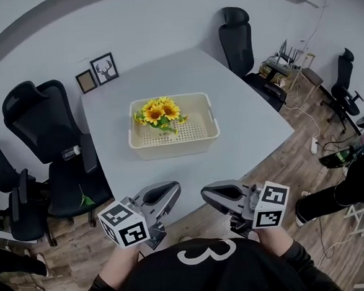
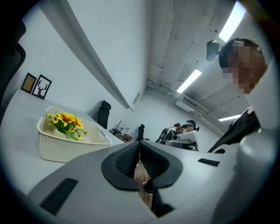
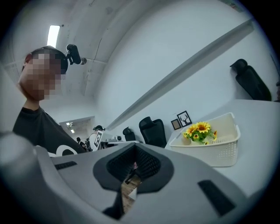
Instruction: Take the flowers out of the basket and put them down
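Note:
A bunch of yellow sunflowers [image 1: 160, 114] stands in the left part of a cream perforated basket [image 1: 200, 136] in the middle of the pale grey table [image 1: 249, 121]. The flowers [image 2: 66, 123] and basket [image 2: 57, 148] show at the left of the left gripper view, and the flowers [image 3: 199, 131] and basket [image 3: 221, 151] at the right of the right gripper view. Both grippers hang off the table's near edge, held level, tips turned toward each other. My left gripper [image 1: 174, 188] [image 2: 139, 153] is shut with nothing in it. My right gripper [image 1: 206, 193] [image 3: 133, 161] is shut and empty too.
Two small picture frames [image 1: 97, 73] stand at the table's far left corner. Black office chairs [image 1: 51, 144] crowd the left side, and another chair [image 1: 237, 38] stands at the far end. A person's leg [image 1: 328, 197] and cables lie on the wooden floor at the right.

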Tool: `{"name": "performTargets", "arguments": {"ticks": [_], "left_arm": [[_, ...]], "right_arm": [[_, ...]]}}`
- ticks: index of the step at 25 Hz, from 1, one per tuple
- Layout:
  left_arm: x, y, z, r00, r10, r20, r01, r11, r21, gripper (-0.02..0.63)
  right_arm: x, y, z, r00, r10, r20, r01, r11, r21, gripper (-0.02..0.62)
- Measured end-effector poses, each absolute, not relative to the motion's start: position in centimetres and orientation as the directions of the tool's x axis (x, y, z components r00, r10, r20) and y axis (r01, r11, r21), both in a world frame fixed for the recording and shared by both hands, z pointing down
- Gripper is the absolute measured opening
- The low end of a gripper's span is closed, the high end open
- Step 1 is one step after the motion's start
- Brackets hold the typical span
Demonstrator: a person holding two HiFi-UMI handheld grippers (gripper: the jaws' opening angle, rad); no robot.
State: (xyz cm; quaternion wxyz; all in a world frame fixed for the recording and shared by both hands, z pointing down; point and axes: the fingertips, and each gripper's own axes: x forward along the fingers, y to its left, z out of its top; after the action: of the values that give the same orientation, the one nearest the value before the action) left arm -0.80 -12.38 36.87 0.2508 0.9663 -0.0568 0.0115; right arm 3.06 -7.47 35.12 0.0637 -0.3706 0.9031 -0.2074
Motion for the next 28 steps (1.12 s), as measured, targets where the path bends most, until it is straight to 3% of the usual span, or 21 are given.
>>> {"name": "performTargets", "arguments": {"ticks": [12,28], "left_arm": [[-0.3,-17.3,38.7,0.973,-0.202,0.111,-0.230,-0.830,0.508,0.014],[0.2,-24.8,38.3,0.939,-0.319,0.129,-0.340,-0.806,0.485,0.014]], "right_arm": [[3.9,-13.2,36.5,-0.786,-0.616,0.042,-0.566,0.692,-0.449,0.008],[3.8,-23.3,35.6,-0.866,-0.479,0.140,-0.495,0.789,-0.364,0.008]]}}
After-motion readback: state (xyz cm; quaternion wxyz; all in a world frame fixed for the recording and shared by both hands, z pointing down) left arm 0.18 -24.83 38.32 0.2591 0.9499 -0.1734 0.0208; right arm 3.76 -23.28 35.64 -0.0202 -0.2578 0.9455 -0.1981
